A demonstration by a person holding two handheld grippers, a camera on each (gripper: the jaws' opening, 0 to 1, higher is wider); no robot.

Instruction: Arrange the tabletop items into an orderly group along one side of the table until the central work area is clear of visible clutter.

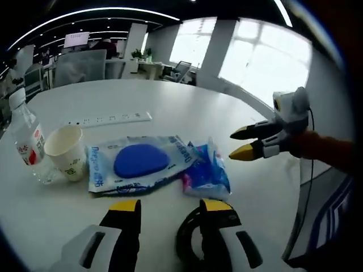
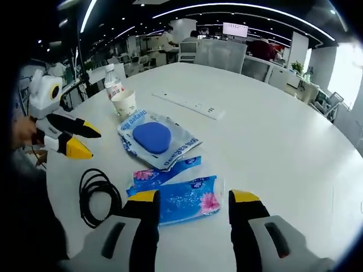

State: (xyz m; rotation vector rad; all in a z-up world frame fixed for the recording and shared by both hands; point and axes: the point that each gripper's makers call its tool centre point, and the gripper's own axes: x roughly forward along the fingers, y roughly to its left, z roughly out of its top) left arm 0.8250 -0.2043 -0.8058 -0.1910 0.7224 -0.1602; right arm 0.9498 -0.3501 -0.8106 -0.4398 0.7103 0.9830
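Note:
A clear bag holding a blue pad [image 1: 140, 161] [image 2: 156, 139] lies mid-table. Two blue flowered tissue packs lie beside it: one [image 2: 161, 173] touches the bag, the other [image 2: 184, 198] [image 1: 207, 173] lies just ahead of my right gripper [image 2: 194, 201], between its open jaws and untouched. My left gripper [image 1: 170, 209] is open over bare table, with a coiled black cable [image 1: 187, 243] [image 2: 99, 195] at its right jaw. A paper cup [image 1: 65, 150] [image 2: 123, 103] and a water bottle [image 1: 25, 141] [image 2: 114, 85] stand together past the bag. Each gripper appears in the other's view, open [image 1: 237, 144] [image 2: 91, 144].
A white power strip [image 1: 108, 119] [image 2: 190, 105] lies farther in on the round white table [image 1: 187, 107]. The table's edge [image 1: 295, 187] runs close behind the right gripper. Office desks and chairs stand beyond.

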